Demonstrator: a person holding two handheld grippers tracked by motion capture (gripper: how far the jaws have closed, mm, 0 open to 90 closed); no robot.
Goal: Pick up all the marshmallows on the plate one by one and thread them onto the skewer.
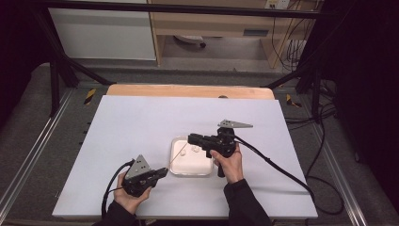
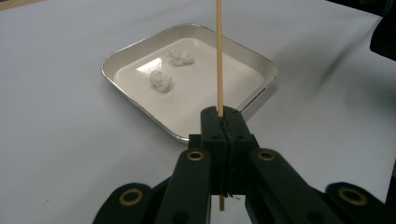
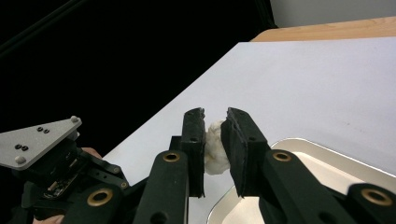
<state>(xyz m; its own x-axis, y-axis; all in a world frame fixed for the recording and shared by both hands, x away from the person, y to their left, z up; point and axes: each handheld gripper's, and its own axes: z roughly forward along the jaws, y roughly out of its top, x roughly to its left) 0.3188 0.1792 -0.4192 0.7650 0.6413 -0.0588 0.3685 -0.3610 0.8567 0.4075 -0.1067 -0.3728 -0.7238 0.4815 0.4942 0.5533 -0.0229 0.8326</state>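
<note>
A thin wooden skewer [image 2: 219,56] stands up from my left gripper [image 2: 225,116], whose jaws are shut on it. In the high view that left gripper [image 1: 163,171] sits at the table's front, its skewer [image 1: 176,157] slanting toward a white square tray [image 1: 193,165]. Two white lumps [image 2: 161,80] [image 2: 181,57] lie in the tray [image 2: 261,70]. My right gripper [image 3: 214,123] is shut on a third white lump [image 3: 214,148], held above the tray's corner [image 3: 327,150]. From above, the right gripper [image 1: 190,138] hovers over the tray's far edge.
The tray rests on a white sheet [image 1: 141,122] covering the table, with a wooden edge [image 1: 188,90] at the back. Black cables [image 1: 282,172] trail from the grippers. The other hand's gripper [image 3: 46,158] appears at lower left in the right gripper view.
</note>
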